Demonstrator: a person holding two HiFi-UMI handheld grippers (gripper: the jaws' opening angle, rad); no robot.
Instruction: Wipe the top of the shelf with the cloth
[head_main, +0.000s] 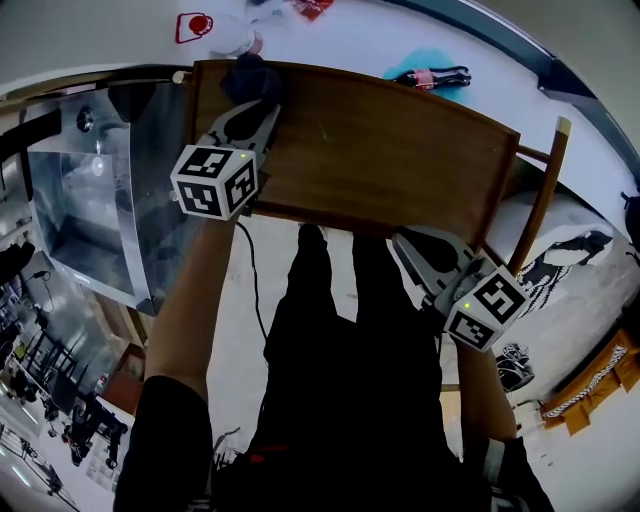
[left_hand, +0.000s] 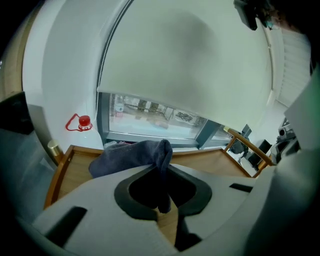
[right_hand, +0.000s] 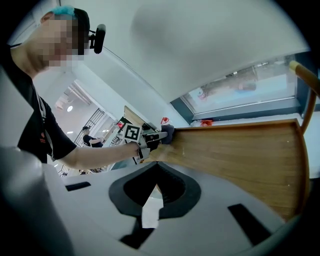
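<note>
left claw (head_main: 252, 112): clamped on the cloth, one fold pinched between the jaws and the rest bunched ahead of them.
right claw (head_main: 408, 243): jaws drawn together to a thin slit with nothing in it. it hangs at the near edge of the shelf top, toward the right end, well apart from the cloth.
cloth (left_hand: 134, 156): dark blue and crumpled, at the far left corner of the shelf top. it seems to rest on the wood just inside the raised rim.
shelf top (head_main: 390, 150): bare brown wood. no streak, damp mark or dust line shows, so wiped and unwiped parts can't be told apart.
done: the cloth is in the grip and down at the surface.
left: judging from the cloth sitting in one corner, the middle and the right end likely want their passes yet.
</note>
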